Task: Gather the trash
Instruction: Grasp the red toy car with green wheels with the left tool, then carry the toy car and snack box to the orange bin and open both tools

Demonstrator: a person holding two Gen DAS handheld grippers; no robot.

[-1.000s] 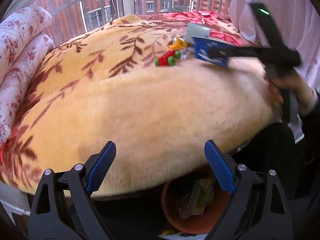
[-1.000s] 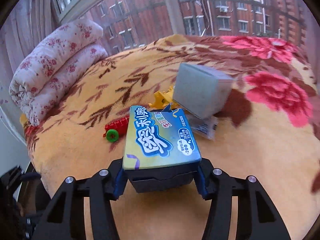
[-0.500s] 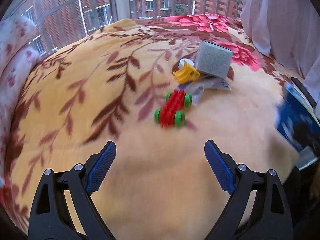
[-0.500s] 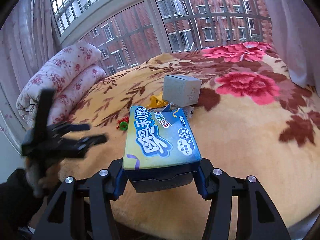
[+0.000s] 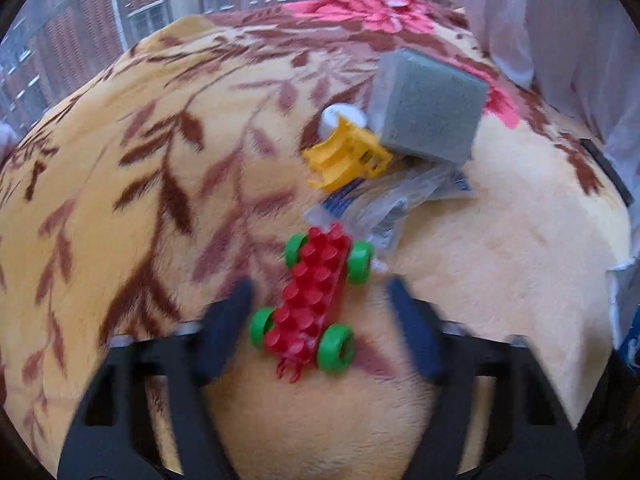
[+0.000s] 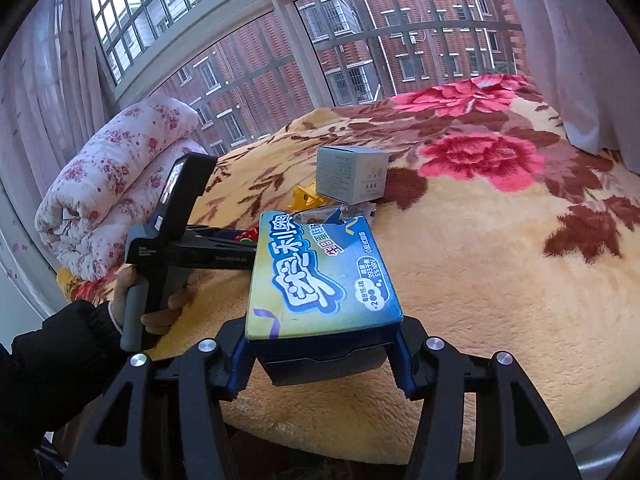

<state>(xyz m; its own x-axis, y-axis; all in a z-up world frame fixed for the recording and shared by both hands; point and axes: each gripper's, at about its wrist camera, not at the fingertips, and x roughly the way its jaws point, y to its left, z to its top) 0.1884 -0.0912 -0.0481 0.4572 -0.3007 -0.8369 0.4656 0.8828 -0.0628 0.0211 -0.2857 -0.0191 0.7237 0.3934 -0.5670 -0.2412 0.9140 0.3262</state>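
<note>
A red toy car (image 5: 316,304) with green wheels lies on the yellow plush blanket (image 5: 480,272). My left gripper (image 5: 320,324) straddles it. Its jaws are closing, blurred, and a gap still shows beside the car's right wheels. Behind the car lie a clear plastic wrapper (image 5: 384,204), a yellow toy piece (image 5: 348,156), a white round object (image 5: 340,118) and a grey box (image 5: 428,108). My right gripper (image 6: 320,360) is shut on a blue biscuit box (image 6: 320,276), held above the bed's near edge. The grey box (image 6: 352,174) stands beyond it.
A rolled floral quilt (image 6: 120,184) lies at the bed's left end. A barred window (image 6: 360,52) runs behind the bed, with white curtains (image 6: 580,40) on the right. A hand in a dark sleeve (image 6: 160,312) grips the left tool's handle at the left.
The left gripper has moved forward over the blanket up to the red car, and its jaws have narrowed around it. The right gripper keeps the blue box and has drawn back slightly.
</note>
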